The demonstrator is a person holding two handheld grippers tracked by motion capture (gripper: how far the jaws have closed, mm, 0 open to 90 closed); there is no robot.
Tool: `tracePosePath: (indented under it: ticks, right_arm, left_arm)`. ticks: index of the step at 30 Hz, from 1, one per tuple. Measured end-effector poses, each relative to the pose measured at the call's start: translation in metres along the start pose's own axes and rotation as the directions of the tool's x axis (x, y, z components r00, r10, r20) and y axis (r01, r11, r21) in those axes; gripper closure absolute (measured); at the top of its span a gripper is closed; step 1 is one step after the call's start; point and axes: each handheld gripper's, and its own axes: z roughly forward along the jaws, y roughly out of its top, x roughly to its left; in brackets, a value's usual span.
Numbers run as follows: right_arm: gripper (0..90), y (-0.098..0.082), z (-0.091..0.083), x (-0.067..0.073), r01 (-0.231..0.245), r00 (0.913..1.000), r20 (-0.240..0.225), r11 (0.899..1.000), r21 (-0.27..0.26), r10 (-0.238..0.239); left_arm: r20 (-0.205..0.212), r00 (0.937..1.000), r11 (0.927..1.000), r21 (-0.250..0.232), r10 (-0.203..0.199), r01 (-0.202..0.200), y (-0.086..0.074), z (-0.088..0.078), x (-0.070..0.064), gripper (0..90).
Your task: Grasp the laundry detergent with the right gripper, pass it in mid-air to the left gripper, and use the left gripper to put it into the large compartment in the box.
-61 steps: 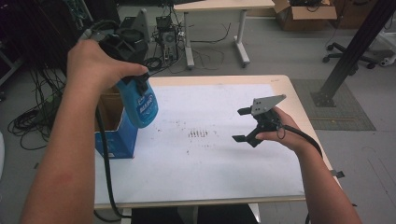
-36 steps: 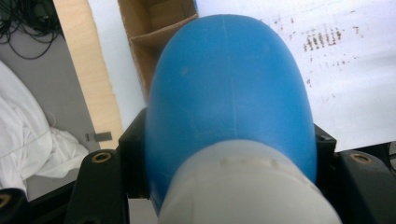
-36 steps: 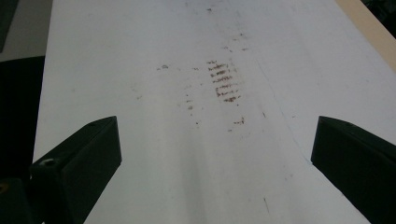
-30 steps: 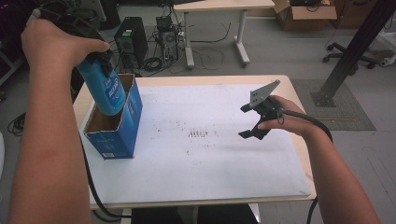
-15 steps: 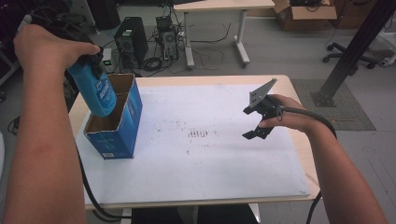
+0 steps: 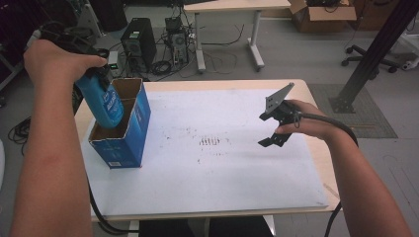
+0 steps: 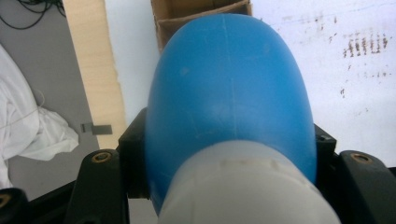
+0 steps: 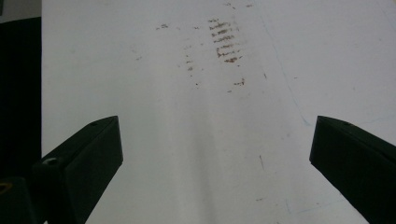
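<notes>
Reaching in from the near edge of the table, the person's two forearms each carry a gripper. The right gripper hovers over the right half of the white sheet, its jaws spread wide with nothing between them; in the right gripper view they frame bare sheet with a patch of dark smudges ahead. Those smudges sit near the middle of the table, between the two hands. Farther left, the left gripper is clamped on the neck end of a blue bottle with a white cap, seen up close in the left gripper view. The bottle tilts bottom-down into the open top of a blue cardboard box standing near the table's left edge, its lower end just inside the nearer of the box's two compartments. Beyond the table, computer cases and cables lie on the floor.
</notes>
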Motion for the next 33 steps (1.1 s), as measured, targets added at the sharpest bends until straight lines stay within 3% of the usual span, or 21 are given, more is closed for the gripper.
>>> tracePosePath:
  ticks: [5, 16, 33]
  right_arm:
    - [2.6, 0.000, 0.001, 0.000, 0.001, 1.0000, -0.003, 1.000, 0.000, -0.001]
    - [2.7, -0.004, 0.001, 0.001, -0.004, 1.0000, -0.005, 1.000, 0.009, 0.004]
    - [2.7, -0.011, 0.002, 0.003, 0.000, 1.0000, 0.001, 1.000, 0.010, 0.000]
  left_arm:
    - [-0.001, 1.0000, 1.0000, 0.000, -0.007, 0.007, 0.001, 0.011, 0.001, 38.4]
    - [0.010, 0.9999, 0.9989, 0.044, -0.014, 0.013, 0.005, 0.056, 0.003, 38.4]
    - [0.012, 0.9998, 0.9974, 0.069, 0.017, -0.018, 0.005, 0.103, -0.003, 38.5]
